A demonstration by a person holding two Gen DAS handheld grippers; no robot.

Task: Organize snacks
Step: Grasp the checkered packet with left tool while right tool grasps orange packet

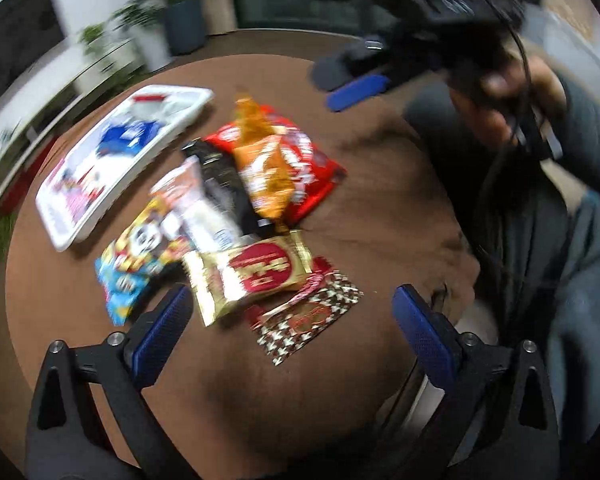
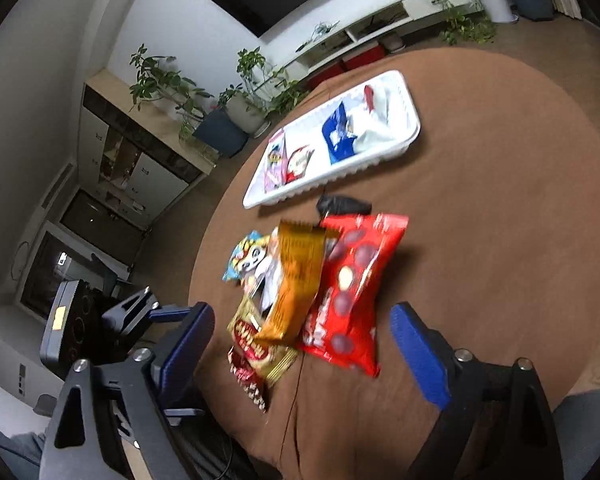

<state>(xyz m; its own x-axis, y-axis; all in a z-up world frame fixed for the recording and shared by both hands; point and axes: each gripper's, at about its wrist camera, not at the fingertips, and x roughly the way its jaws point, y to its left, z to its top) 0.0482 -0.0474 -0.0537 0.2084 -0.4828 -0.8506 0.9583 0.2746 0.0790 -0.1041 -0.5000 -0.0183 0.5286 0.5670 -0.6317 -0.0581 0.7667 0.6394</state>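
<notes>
1. Both the left gripper (image 1: 288,312) and right gripper (image 2: 302,328) hover with jaws released, empty
2. Loose snack pile (image 2: 312,292) lies on the brown worktop (image 2: 500,240), beside the white tray (image 2: 414,120) holding several packets
3. Likely next: pick one packet, carry it trayward

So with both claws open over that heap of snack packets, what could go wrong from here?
1. The packets overlap: the orange packet lies across the red bag and the gold packet, so a grab could drag a neighbour along.
2. The white tray already holds several packets, so a careless drop may land on top of them.
3. The left claw and right claw both hover near the heap and could bump each other.
</notes>
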